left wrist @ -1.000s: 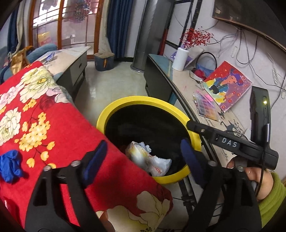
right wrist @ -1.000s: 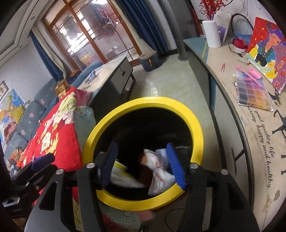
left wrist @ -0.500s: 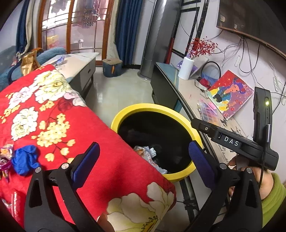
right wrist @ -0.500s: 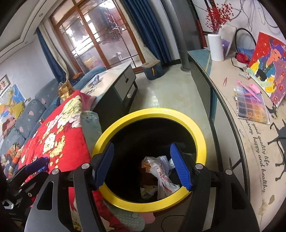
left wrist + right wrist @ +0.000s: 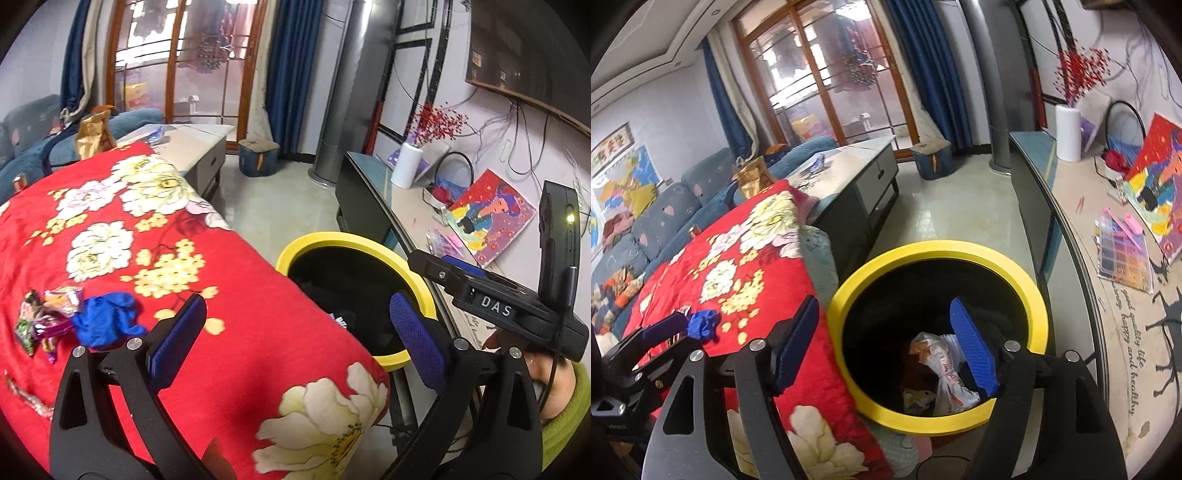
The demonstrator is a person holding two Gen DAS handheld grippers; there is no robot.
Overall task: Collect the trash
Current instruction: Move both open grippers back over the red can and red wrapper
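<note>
Trash already collected, a crumpled white wrapper [image 5: 947, 373], lies inside the yellow-rimmed bin [image 5: 938, 249] just beside the red floral blanket [image 5: 155, 229]. The right gripper [image 5: 886, 343] is opening with nothing between its jaws; the left gripper [image 5: 295, 336] stands wide and empty. Farther out on the blanket, candy wrappers [image 5: 46, 317] and a blue crumpled piece [image 5: 105, 323] remain uncollected.
</note>
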